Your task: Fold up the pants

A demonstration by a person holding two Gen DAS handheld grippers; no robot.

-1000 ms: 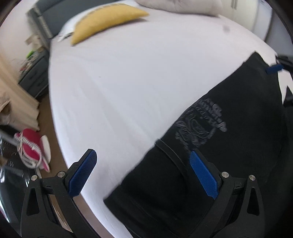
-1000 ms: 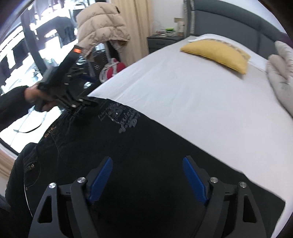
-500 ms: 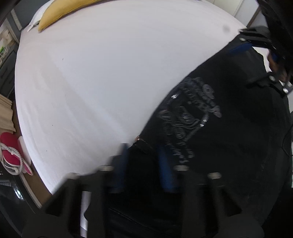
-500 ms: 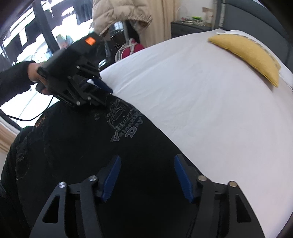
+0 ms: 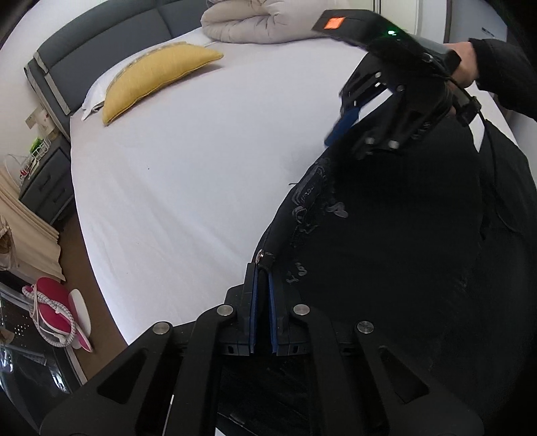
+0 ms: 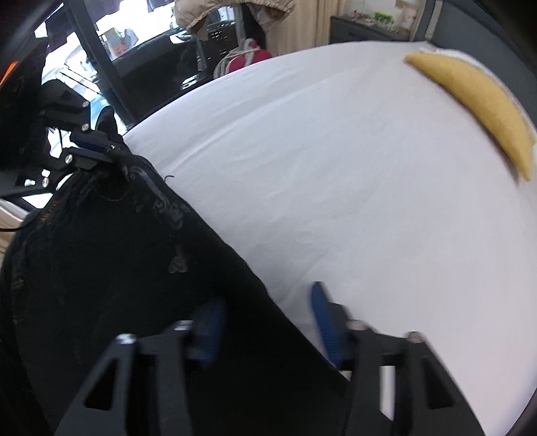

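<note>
Now clamped on the waistband of the black pants (image 5: 386,251), where a second ago spread wide: left gripper (image 5: 261,278). Right gripper (image 6: 265,322) open astride the pants' edge, narrower than before. On the white bed (image 5: 201,161) beyond: yellow pillow (image 5: 157,78), grey duvet (image 5: 261,20).

Pants (image 5: 386,251) lie on bed (image 5: 201,174), pillow (image 5: 157,77) behind.

Left wrist view: close over the pants (image 5: 386,251), facing the headboard (image 5: 100,50). Right wrist view: equally near, facing leftward across the bed (image 6: 335,167). Shared: pants, yellow pillow (image 5: 154,77).
</note>
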